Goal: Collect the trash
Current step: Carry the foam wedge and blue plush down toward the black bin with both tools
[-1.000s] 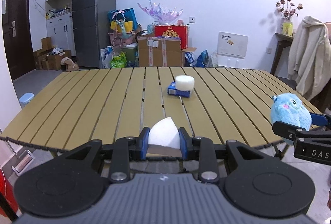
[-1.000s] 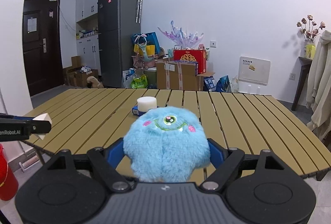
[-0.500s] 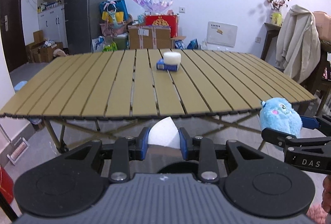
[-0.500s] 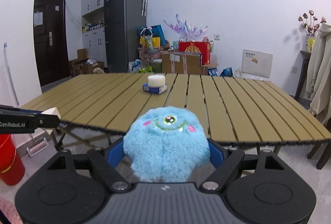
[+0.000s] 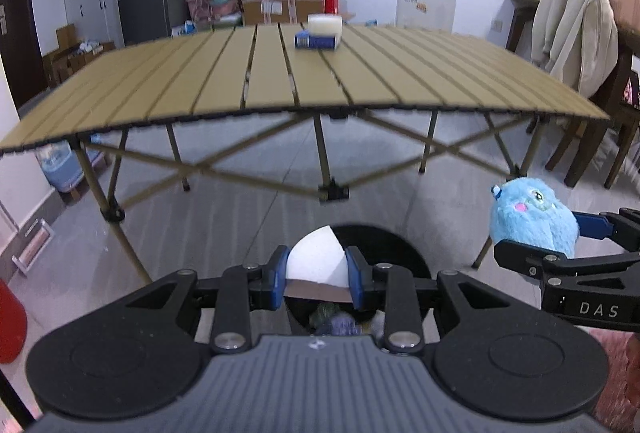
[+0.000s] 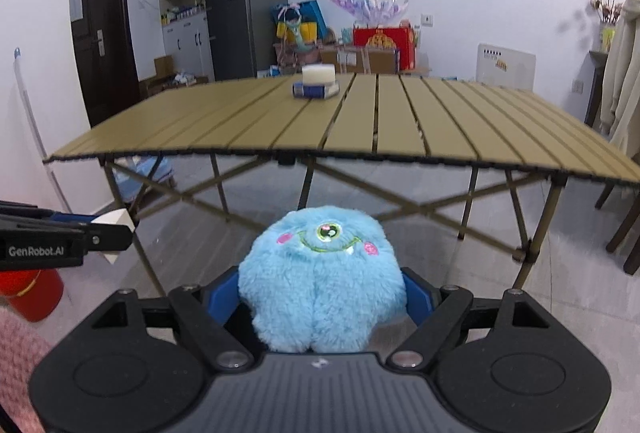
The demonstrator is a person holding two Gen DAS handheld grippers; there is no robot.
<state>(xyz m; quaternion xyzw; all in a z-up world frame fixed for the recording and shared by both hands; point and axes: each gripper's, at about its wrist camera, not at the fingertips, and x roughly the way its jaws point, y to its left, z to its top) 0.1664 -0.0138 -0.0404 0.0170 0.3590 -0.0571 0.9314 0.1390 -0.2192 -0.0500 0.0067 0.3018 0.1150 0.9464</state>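
Both hands have dropped below the counter (image 5: 280,73) edge. My left tongs (image 5: 316,273) clamp the white wedge (image 5: 316,259), with the black bin (image 5: 384,245) directly beneath them; my right tongs (image 6: 320,297) grip the blue plush (image 6: 320,273), off to the bin's right.

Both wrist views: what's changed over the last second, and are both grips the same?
Both grippers have dropped below the table edge and back from it. The left gripper, shut on the white wedge, now hangs over a black bin. The right gripper keeps the blue plush toy. Nothing released; the white cylinder on its blue box sits unmoved.
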